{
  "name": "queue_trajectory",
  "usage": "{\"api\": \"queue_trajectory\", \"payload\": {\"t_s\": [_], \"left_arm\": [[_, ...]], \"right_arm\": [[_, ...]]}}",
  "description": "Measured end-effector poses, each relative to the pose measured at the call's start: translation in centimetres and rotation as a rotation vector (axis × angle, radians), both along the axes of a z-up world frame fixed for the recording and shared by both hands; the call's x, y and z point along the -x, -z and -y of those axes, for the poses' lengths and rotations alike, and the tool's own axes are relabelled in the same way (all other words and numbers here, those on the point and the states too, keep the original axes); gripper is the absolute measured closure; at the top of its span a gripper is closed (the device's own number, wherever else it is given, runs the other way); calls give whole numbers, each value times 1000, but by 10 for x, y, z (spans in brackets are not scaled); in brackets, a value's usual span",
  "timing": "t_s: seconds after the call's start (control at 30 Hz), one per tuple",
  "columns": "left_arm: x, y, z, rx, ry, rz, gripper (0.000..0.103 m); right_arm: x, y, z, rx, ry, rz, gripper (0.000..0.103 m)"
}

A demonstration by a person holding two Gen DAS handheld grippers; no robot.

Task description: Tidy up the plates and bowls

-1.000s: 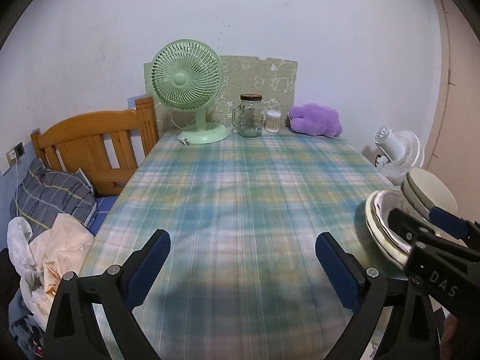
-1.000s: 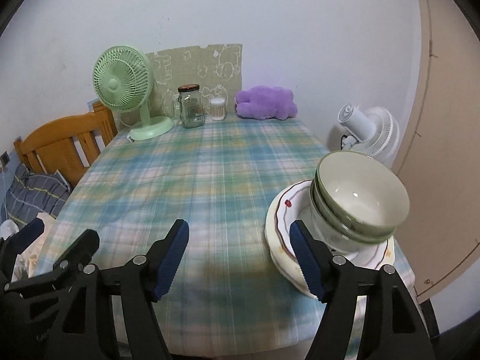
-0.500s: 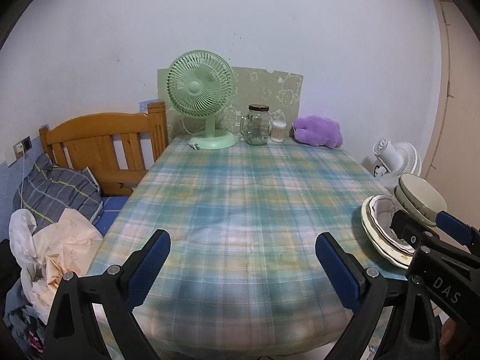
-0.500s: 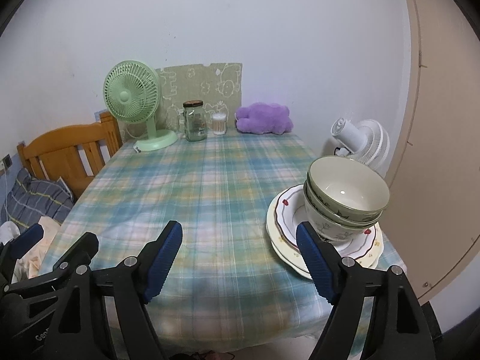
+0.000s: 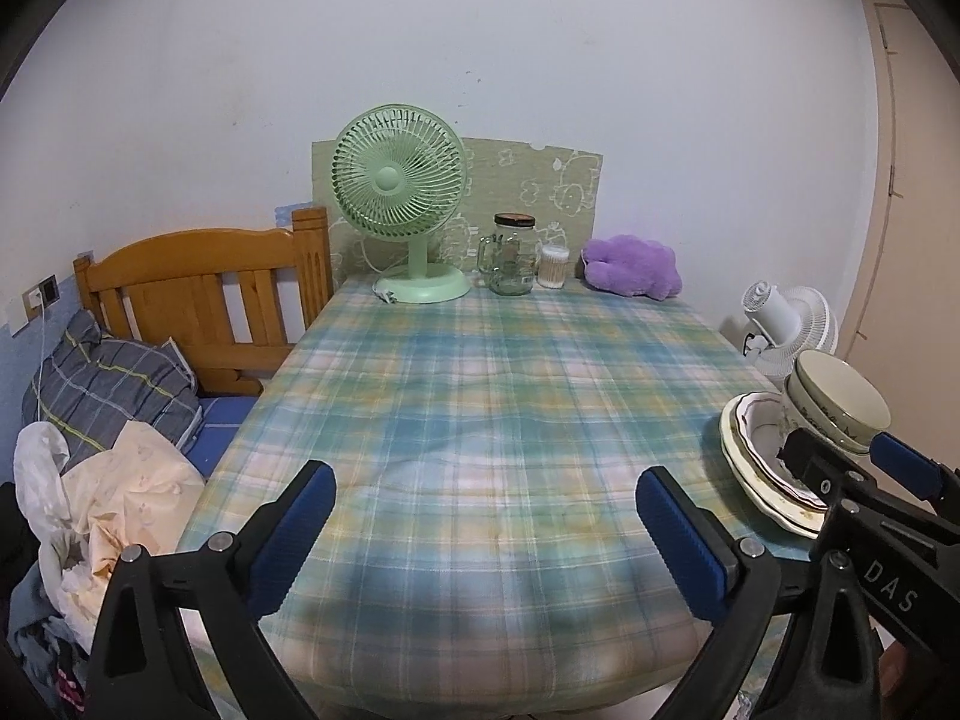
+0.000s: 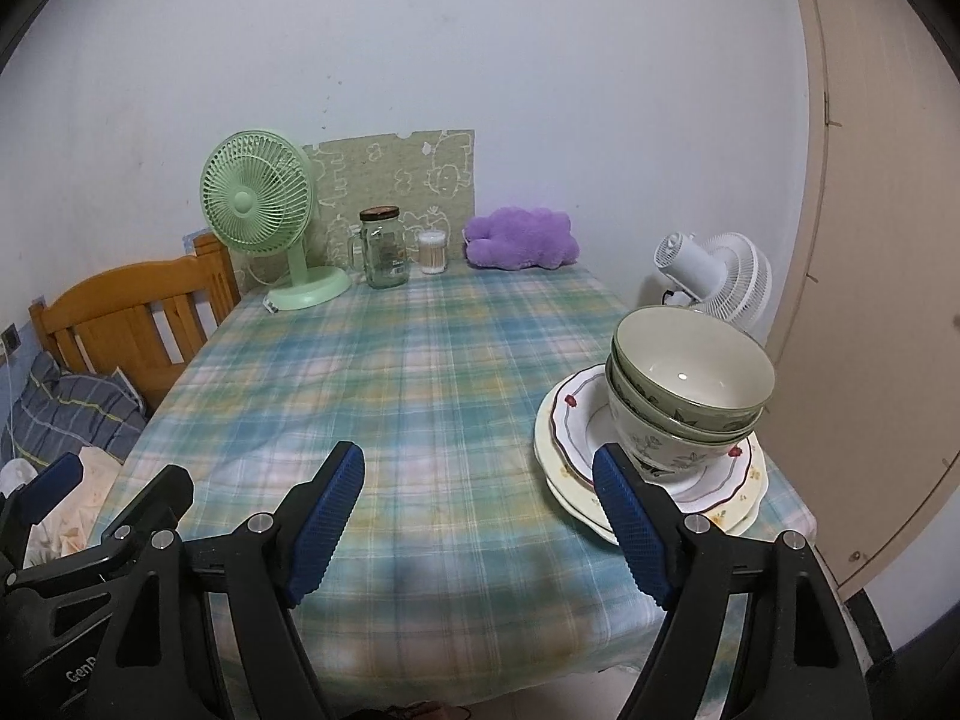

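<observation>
Ceramic bowls sit nested on stacked plates at the table's right edge. Both the left gripper and right gripper hang apart, empty. A careless nudge could tip the stack off that edge.

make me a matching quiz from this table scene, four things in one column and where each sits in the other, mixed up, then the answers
Things:
1. stacked bowls
2. green fan
3. purple plush
4. glass jar

Places:
A. far left corner of the table
B. on the plates
C. far end, right of the cotton swab pot
D. between fan and swab pot

Pairs: 1-B, 2-A, 3-C, 4-D
</observation>
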State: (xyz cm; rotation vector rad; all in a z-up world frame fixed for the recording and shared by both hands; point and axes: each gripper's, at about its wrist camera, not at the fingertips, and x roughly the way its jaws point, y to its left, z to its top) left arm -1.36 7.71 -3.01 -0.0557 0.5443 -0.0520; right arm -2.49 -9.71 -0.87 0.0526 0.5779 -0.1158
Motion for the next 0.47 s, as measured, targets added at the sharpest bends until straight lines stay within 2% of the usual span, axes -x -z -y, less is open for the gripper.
{"api": "queue_trajectory", "payload": {"t_s": [0.47], "left_arm": [[3, -1, 9, -28, 19, -7, 0]], "right_arm": [[6, 2, 10, -4, 37, -13, 22]]}}
